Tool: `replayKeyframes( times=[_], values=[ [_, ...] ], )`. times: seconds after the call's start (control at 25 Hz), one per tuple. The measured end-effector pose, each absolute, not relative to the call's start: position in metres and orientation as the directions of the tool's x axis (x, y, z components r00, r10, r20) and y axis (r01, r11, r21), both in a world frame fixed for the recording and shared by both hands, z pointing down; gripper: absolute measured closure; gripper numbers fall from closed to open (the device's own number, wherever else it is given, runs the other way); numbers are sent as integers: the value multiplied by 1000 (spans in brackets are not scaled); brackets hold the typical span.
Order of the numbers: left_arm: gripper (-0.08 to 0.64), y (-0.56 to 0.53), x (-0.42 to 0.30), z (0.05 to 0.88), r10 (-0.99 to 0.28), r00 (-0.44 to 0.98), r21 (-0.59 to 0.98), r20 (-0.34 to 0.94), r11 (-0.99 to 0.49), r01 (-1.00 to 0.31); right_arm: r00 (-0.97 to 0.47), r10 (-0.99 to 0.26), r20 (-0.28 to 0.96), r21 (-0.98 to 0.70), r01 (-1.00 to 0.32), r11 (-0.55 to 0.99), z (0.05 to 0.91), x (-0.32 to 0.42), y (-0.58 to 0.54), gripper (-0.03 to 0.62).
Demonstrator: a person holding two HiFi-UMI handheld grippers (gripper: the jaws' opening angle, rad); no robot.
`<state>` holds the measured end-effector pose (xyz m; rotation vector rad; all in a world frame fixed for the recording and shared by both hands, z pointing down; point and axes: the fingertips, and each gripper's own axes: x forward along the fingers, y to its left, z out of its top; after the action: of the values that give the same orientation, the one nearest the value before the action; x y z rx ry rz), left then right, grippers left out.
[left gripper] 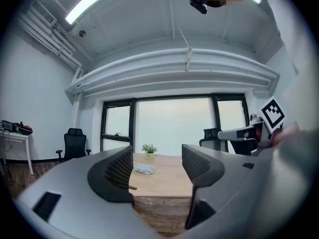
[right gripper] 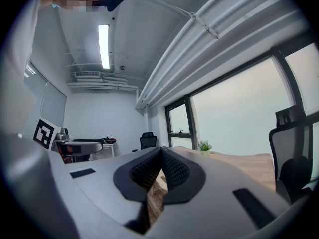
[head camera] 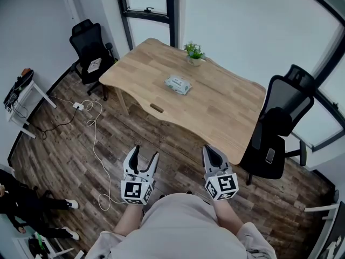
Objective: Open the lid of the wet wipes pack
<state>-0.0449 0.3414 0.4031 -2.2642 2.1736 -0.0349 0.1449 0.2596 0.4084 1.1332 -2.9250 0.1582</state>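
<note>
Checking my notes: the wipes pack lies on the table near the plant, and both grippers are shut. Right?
No: only the right gripper is shut; the left gripper is open, as the left gripper view shows. The rest holds.

shirt (head camera: 183, 225): pale beige | left hand-held gripper (head camera: 145, 154): grey, black pads (left gripper: 117, 171), black-and-white square marks (head camera: 135, 191) | right hand-held gripper (head camera: 211, 151): same

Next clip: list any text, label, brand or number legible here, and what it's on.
No text here can be read.
wet wipes pack: printed label, too small to read.
marker cubes: black-and-white square patterns only, no letters.
sheet on the black office chair: dark print, too small to read.
</note>
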Motion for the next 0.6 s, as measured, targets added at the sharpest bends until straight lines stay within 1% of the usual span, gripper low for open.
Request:
replayKeyframes(
  times=[0.08, 0.28, 0.6],
  values=[
    [259, 341, -47, 403, -1000, 27, -24, 14, -28, -999, -739, -673, 39, -94, -673, 734, 409, 145, 259, 584],
    [261, 338, -45, 408, -998, 48, 15, 39, -47, -999, -740, -671, 42, -94, -672, 735, 410, 146, 258, 584],
    [261, 333, -39, 410, -999, 25, 13, 40, -25, -1000, -745, -665, 44, -94, -666, 740, 411, 154, 249, 584]
  ],
)
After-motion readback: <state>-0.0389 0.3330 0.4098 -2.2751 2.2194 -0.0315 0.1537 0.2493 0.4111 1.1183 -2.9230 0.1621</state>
